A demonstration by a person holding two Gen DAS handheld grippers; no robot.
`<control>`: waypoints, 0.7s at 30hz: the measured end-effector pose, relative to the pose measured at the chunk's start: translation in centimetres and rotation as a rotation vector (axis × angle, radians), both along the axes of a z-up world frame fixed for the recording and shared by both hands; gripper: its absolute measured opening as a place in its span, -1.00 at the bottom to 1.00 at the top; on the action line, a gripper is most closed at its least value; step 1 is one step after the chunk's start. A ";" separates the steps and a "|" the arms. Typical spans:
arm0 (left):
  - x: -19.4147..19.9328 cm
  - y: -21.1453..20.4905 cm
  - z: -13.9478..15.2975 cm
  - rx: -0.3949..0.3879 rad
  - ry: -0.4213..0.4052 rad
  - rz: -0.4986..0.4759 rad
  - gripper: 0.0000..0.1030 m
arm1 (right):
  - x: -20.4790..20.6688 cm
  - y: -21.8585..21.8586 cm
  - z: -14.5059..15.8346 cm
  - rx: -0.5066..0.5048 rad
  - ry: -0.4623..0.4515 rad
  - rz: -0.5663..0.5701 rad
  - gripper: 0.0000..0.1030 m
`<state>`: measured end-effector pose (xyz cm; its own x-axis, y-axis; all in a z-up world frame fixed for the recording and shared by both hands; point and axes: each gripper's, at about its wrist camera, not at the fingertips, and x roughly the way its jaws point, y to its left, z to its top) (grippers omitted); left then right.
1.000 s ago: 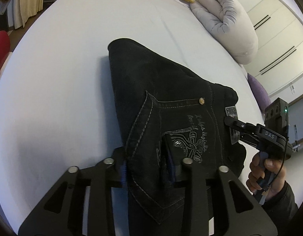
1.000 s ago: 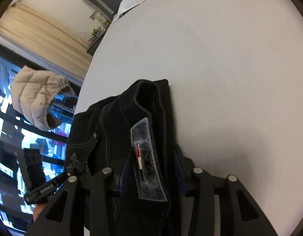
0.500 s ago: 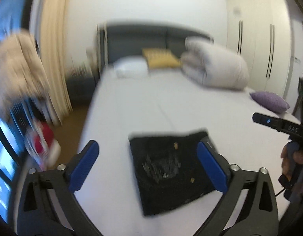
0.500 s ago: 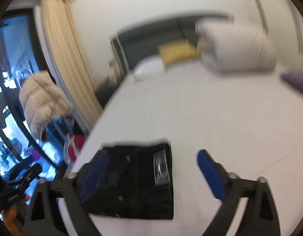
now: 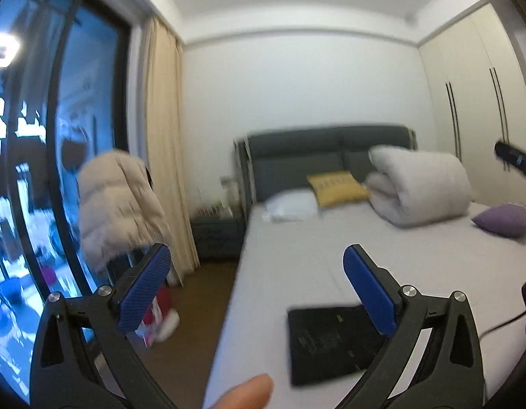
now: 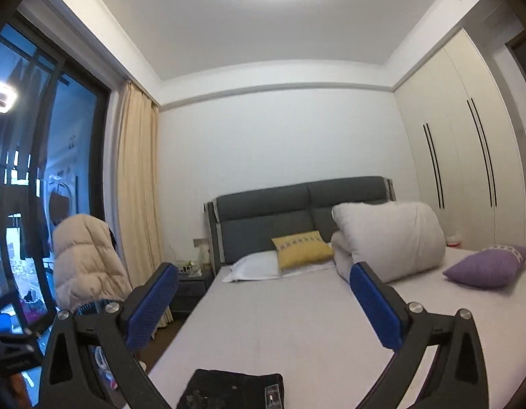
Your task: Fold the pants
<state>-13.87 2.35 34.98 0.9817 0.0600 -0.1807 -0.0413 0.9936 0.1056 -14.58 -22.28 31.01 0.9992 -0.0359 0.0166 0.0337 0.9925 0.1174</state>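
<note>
The black pants (image 5: pixel 331 341) lie folded into a flat rectangle near the foot of the white bed (image 5: pixel 297 259). In the right wrist view the pants (image 6: pixel 228 390) show at the bottom edge, a label patch on their right side. My left gripper (image 5: pixel 256 283) is open, raised well above the bed with nothing between its blue pads (image 5: pixel 368 293). My right gripper (image 6: pixel 263 303) is also open and empty, held high and pointing level toward the headboard. A black tip of the right gripper (image 5: pixel 513 162) shows at the right edge of the left wrist view.
A folded white duvet (image 6: pixel 389 238), a yellow cushion (image 6: pixel 302 248), a white pillow (image 6: pixel 254 266) and a purple cushion (image 6: pixel 484 266) lie at the bed's head. A beige puffer jacket (image 6: pixel 85 262) hangs by the window on the left. Wardrobes (image 6: pixel 467 177) line the right wall. A fingertip (image 5: pixel 245 392) shows low.
Both grippers let go of the folded pants, opened wide and rose away from the bed, tilting up from looking down at the fabric to looking across the room.
</note>
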 end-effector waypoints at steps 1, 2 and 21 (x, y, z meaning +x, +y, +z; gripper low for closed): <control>0.1 0.0 0.1 0.003 0.038 -0.002 1.00 | -0.5 0.2 0.5 -0.009 -0.004 -0.002 1.00; -0.1 -0.1 0.1 0.009 0.058 0.003 1.00 | -0.8 0.5 0.8 -0.021 -0.003 -0.006 1.00; 6.2 0.6 -14.0 -0.158 0.611 0.034 1.00 | 3.2 4.1 -10.0 -0.008 0.593 -0.041 1.00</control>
<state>-7.67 2.91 20.96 0.6963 0.0158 -0.7176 -0.0515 0.9983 -0.0280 -11.40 -18.16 21.00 0.8356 -0.0773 -0.5439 0.1300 0.9898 0.0590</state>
